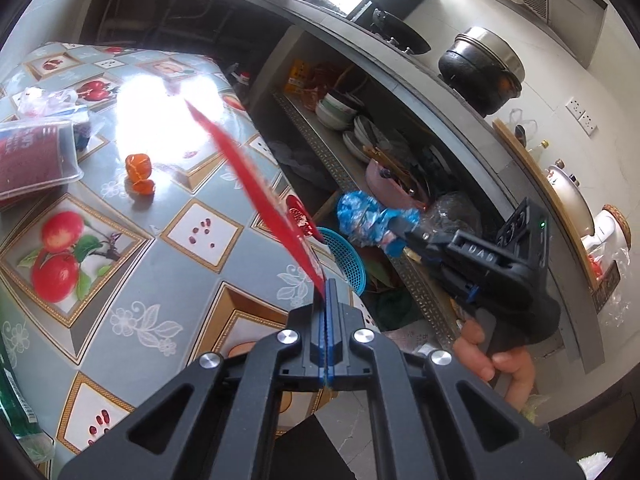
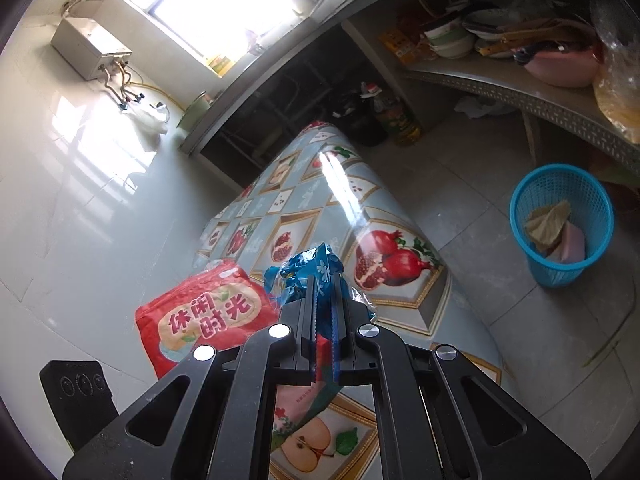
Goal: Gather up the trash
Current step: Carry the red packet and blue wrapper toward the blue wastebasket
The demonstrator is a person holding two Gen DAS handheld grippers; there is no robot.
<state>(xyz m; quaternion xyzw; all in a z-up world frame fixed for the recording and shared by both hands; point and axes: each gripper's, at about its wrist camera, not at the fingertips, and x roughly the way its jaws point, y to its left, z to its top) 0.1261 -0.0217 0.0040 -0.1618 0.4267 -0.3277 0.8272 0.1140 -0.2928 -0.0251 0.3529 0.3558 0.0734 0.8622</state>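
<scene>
Both hand-held grippers are clamped on trash, the left [image 1: 327, 294] on a red wrapper [image 1: 256, 184], the right [image 2: 323, 300] on a blue wrapper [image 2: 304, 270], and the blue waste basket [image 2: 560, 224] sits on the floor off the counter [image 2: 400, 304] edge, nearer the right one.

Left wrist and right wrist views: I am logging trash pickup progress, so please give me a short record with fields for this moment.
left gripper: shut on red wrapper
right gripper: shut on blue wrapper
blue basket: on the floor beside the table, paper scraps inside
table: orange peel lying on it
</scene>
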